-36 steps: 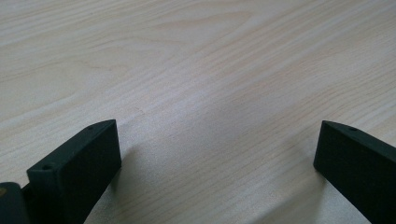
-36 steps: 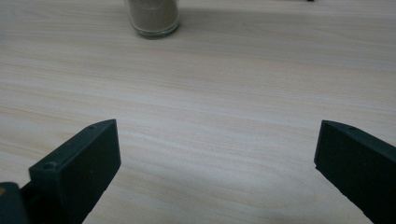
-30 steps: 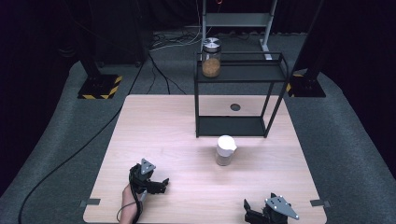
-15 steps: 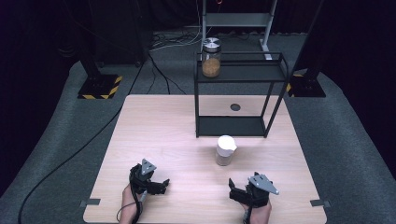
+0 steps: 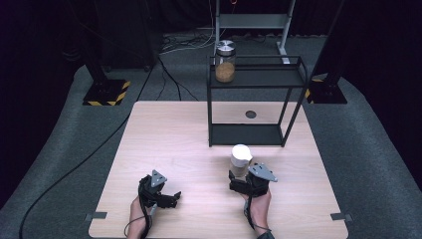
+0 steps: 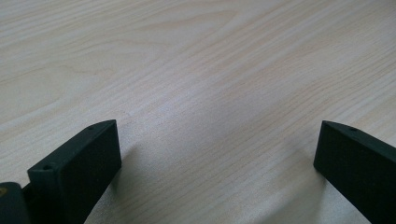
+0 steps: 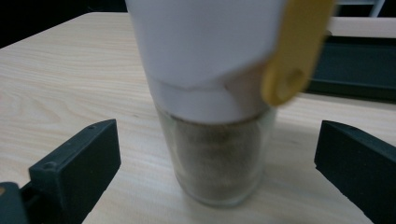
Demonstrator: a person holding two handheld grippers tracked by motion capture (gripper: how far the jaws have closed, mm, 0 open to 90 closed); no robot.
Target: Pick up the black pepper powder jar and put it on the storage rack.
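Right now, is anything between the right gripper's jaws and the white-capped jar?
Nothing: in the right gripper view the right gripper stands open, with bare table between each jaw and the jar.

Right gripper (image 7: pixel 217 175): black jaws wide apart, low over pale wooden table (image 7: pixel 56 79). Between and just ahead of jaws: glass jar (image 7: pixel 217 163) with brown contents, upright on table, untouched. White cap (image 7: pixel 205 56) on top; yellow tab (image 7: pixel 294 51) hanging at cap's right. Dark shelf base (image 7: pixel 355 65) behind, right.
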